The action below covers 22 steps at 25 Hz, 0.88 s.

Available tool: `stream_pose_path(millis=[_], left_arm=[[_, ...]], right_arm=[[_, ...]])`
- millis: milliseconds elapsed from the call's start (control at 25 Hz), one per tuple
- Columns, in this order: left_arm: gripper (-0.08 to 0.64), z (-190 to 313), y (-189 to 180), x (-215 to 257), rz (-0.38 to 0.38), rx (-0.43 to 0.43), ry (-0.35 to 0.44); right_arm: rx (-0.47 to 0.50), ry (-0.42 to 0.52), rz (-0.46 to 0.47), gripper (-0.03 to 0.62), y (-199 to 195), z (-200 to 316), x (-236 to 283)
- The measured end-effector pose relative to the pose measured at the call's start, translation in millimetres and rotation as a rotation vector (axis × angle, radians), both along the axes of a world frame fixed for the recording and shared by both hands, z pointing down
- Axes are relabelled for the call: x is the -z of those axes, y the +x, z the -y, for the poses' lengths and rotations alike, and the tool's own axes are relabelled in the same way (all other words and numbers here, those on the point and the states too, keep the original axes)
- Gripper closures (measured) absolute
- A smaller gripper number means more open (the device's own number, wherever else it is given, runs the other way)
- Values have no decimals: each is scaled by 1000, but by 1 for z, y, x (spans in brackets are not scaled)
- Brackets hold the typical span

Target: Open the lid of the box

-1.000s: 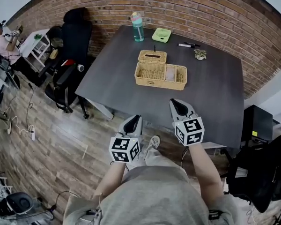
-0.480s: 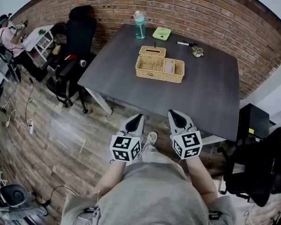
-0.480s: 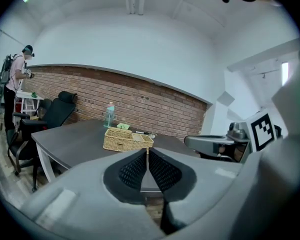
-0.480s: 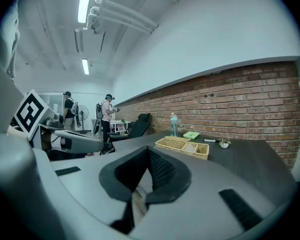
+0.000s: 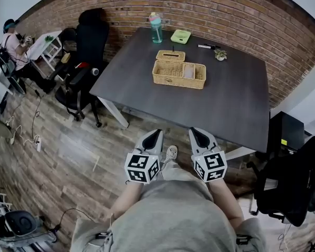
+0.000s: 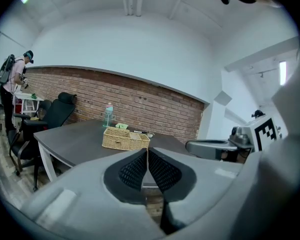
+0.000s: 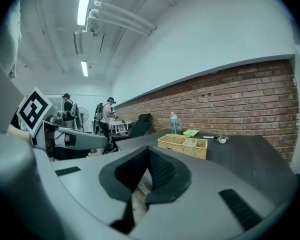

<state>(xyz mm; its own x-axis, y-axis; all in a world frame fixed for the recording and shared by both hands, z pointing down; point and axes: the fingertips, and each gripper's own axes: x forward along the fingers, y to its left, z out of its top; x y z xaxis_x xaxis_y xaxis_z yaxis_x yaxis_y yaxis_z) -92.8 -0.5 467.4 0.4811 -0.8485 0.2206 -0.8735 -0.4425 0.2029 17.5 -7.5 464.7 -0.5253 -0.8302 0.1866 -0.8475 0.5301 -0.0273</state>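
Observation:
An open wicker box [image 5: 179, 74] stands on the dark grey table [image 5: 231, 104], and its wicker lid [image 5: 170, 55] lies flat just behind it. Both grippers hang in front of my body, off the table's near edge and far from the box. My left gripper [image 5: 158, 133] is shut after its jaws have just been closing, with nothing between them. My right gripper [image 5: 192, 130] is shut and empty too. From the left gripper [image 6: 147, 151] view the box [image 6: 125, 139] sits well ahead. The right gripper [image 7: 149, 149] view shows the box [image 7: 182, 145] ahead to the right.
A teal bottle [image 5: 156, 28], a green object [image 5: 180, 36], pens [image 5: 207, 46] and a small plant [image 5: 220, 54] stand at the table's far side. Black office chairs [image 5: 84, 62] are at left, another chair [image 5: 291, 188] at right. A person [image 5: 13, 41] stands far left.
Both grippers have drawn back from the table's near edge toward my body. The table and box look farther away.

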Motion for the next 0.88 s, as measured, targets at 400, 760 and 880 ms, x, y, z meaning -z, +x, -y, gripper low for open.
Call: stream_pose_path(millis=[400,760,880], left_arm=[[537,-4,3,1,8,-6,-5],[537,-3,2,-2,-1,-10,-13],[537,-2,0,-3,-5,-3,-20]], right_arm=[[-25,5,0,591,5,-7,1],[-36,8,14,591,6,-11,1],[-39,3,18,591,8,-11,1]])
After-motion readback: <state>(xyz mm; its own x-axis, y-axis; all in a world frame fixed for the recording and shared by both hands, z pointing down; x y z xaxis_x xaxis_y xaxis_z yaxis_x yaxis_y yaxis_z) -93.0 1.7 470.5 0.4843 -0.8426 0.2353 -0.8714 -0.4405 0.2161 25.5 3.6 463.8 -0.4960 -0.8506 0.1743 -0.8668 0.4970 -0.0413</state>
